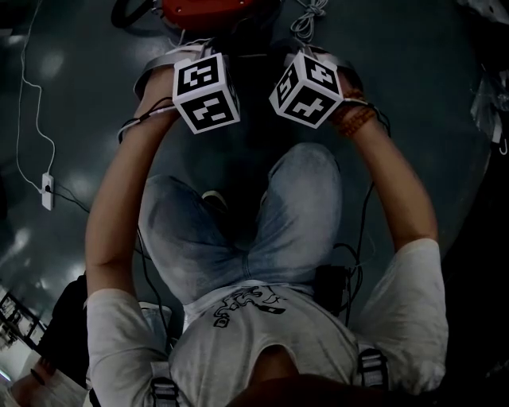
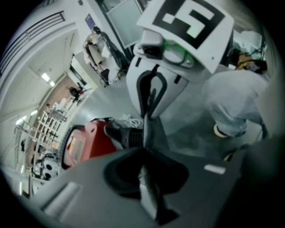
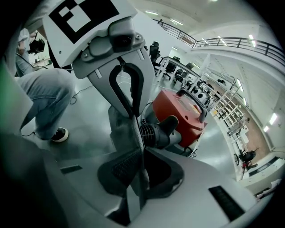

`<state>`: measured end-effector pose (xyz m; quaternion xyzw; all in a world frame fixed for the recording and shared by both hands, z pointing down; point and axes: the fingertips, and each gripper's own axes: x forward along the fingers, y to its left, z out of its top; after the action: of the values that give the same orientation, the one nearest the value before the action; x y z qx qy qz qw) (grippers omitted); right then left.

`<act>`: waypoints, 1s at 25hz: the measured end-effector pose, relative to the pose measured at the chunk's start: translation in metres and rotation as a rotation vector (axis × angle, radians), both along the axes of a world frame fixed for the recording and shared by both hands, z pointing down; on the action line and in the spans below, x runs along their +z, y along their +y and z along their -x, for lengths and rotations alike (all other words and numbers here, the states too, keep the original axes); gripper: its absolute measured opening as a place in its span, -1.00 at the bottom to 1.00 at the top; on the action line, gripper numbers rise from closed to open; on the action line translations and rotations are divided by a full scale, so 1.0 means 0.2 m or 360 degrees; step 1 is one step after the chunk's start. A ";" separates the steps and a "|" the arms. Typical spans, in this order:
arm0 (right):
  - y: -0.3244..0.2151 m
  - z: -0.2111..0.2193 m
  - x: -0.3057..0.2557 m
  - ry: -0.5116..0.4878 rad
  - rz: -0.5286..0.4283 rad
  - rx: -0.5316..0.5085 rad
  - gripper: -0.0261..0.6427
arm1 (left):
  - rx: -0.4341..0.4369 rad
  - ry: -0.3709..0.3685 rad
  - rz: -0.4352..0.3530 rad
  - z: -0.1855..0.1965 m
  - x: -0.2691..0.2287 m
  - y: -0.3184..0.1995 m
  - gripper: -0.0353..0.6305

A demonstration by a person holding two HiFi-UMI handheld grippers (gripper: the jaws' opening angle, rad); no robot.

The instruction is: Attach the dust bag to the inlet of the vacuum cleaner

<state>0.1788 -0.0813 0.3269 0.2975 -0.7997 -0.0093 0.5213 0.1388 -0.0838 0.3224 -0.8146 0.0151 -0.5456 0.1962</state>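
A thin grey dust bag [image 3: 127,127] hangs edge-on between my two grippers, just above the dark floor. My left gripper [image 2: 147,178] is shut on one edge of the dust bag [image 2: 151,133]. Facing it, my right gripper [image 3: 138,178] is shut on the other edge. The red vacuum cleaner [image 3: 180,111] lies just beyond the bag, its black ribbed inlet hose [image 3: 158,131] pointing toward it. In the head view the marker cubes of the left gripper [image 1: 205,91] and the right gripper [image 1: 306,87] hide the jaws and the bag, with the vacuum cleaner [image 1: 203,9] at the top edge.
The person's knees in jeans [image 1: 238,222] are right below the grippers. A white power strip [image 1: 48,191] with its cord lies on the floor at the left. A white cable coil [image 1: 310,16] sits beside the vacuum. Racks [image 3: 222,98] stand farther off.
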 end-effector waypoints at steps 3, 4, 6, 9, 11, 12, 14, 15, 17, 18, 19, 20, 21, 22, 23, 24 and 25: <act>0.00 0.01 0.00 -0.0022 -0.0013 0.0016 -0.82 | 0.0005 -0.0015 -0.0019 0.01 0.00 -0.01 -0.80; 0.00 0.01 0.01 -0.0049 0.0007 0.0032 -0.82 | 0.0013 -0.0025 -0.0034 0.01 0.00 -0.01 -0.80; 0.00 0.00 0.03 -0.0093 0.0056 0.0059 -0.82 | 0.0039 -0.0050 -0.0080 0.00 0.00 -0.03 -0.80; 0.00 0.00 0.04 -0.0106 0.0085 0.0074 -0.82 | 0.0066 -0.0055 -0.0121 -0.01 -0.01 -0.04 -0.79; -0.01 0.00 0.04 -0.0070 0.0058 0.0055 -0.82 | 0.0049 -0.0015 -0.0101 -0.01 0.00 -0.05 -0.78; -0.01 0.00 0.04 -0.0026 0.0030 0.0031 -0.82 | 0.0029 0.0020 -0.0085 -0.01 0.01 -0.06 -0.79; -0.03 0.01 0.04 0.0091 -0.0033 -0.0034 -0.82 | -0.0017 0.0090 -0.0059 0.00 0.01 -0.07 -0.79; -0.04 0.01 0.04 0.0141 -0.0061 -0.0064 -0.82 | -0.0032 0.0110 -0.0050 0.00 0.01 -0.07 -0.79; -0.05 0.01 0.03 0.0167 -0.0095 -0.0079 -0.81 | -0.0031 0.0108 -0.0058 0.00 0.01 -0.07 -0.79; -0.05 0.01 0.03 0.0138 -0.0095 -0.0056 -0.81 | -0.0015 0.0093 -0.0071 0.00 0.01 -0.07 -0.79; -0.05 0.00 0.03 0.0089 -0.0082 -0.0019 -0.81 | 0.0005 0.0072 -0.0089 0.00 0.01 -0.07 -0.79; -0.05 -0.01 0.04 0.0030 -0.0058 0.0024 -0.81 | 0.0027 0.0048 -0.0109 -0.01 0.01 -0.08 -0.79; -0.05 -0.02 0.04 -0.0028 -0.0026 0.0066 -0.82 | 0.0052 0.0022 -0.0133 -0.02 0.01 -0.09 -0.78; -0.04 -0.02 0.05 -0.0080 0.0011 0.0103 -0.81 | 0.0077 0.0000 -0.0161 -0.04 0.00 -0.10 -0.78; -0.04 -0.03 0.05 -0.0121 0.0045 0.0131 -0.82 | 0.0102 -0.0017 -0.0188 -0.05 0.00 -0.11 -0.78; -0.04 -0.03 0.06 -0.0143 0.0070 0.0147 -0.82 | 0.0119 -0.0024 -0.0210 -0.06 -0.01 -0.12 -0.77; -0.04 -0.03 0.06 -0.0140 0.0078 0.0148 -0.82 | 0.0122 -0.0017 -0.0219 -0.07 -0.01 -0.12 -0.77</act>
<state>0.1852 -0.0899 0.3393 0.3218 -0.8072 0.0475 0.4925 0.1520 -0.1086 0.3206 -0.7963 0.0203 -0.5396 0.2726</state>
